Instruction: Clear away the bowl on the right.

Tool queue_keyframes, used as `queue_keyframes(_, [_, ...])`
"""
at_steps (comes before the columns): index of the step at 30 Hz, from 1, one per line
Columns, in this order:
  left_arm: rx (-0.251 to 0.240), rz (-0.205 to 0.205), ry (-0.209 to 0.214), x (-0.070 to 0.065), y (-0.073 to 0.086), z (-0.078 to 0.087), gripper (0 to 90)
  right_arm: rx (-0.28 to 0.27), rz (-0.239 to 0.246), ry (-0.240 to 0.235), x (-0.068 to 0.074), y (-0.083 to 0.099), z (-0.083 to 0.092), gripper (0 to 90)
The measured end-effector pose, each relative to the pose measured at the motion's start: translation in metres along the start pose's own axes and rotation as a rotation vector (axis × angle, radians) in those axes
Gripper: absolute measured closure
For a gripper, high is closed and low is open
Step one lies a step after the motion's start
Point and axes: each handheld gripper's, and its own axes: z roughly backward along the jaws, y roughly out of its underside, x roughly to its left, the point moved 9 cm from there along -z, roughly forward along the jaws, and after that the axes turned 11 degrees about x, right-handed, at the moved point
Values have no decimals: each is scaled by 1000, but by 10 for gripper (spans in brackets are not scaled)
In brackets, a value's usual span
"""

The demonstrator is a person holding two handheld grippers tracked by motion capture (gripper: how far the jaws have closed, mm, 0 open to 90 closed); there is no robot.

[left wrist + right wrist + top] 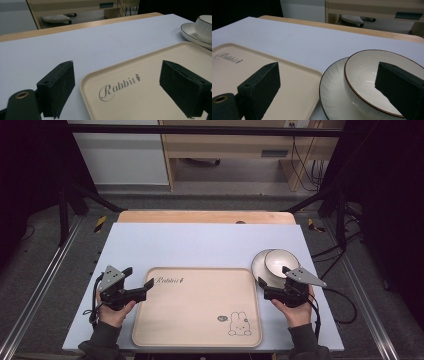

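A beige tray [197, 330] printed with "Rabbit" and a bunny lies at the table's front centre, with nothing on it. A white bowl [281, 260] stands on a white plate [260, 268] just off the tray's far right corner. My left gripper [139, 279] is open at the tray's far left corner, its jaws straddling that corner [86, 80]. My right gripper [272, 275] is open too, its jaws on either side of the near rim of the bowl [367, 75] and plate [332, 90], touching neither.
The pale blue table top [200, 245] stretches away behind the tray. A wooden edge [205, 216] runs along its far side. Black frame posts [62, 210] stand at both sides, and cables [345, 295] trail at the right.
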Motion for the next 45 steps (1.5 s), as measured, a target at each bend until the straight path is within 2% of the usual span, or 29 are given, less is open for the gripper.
queue_keyframes(10, [2,-1,2,0,1,0,125,9,6,0,2,1,0,67])
queue_keyframes(22, [5,1,1,1,2,0,126,9,11,35,-3,-4,4,68])
queue_keyframes(23, [6,1,0,1,3,0,126,10,-1,33,-4,-4,5,68])
queue_keyframes(28, [8,-3,1,0,3,-1,125,12,-1,43,-7,-5,5,69])
queue_keyframes(45, [12,0,2,0,4,-2,127,37,-49,97,-28,-10,6,84])
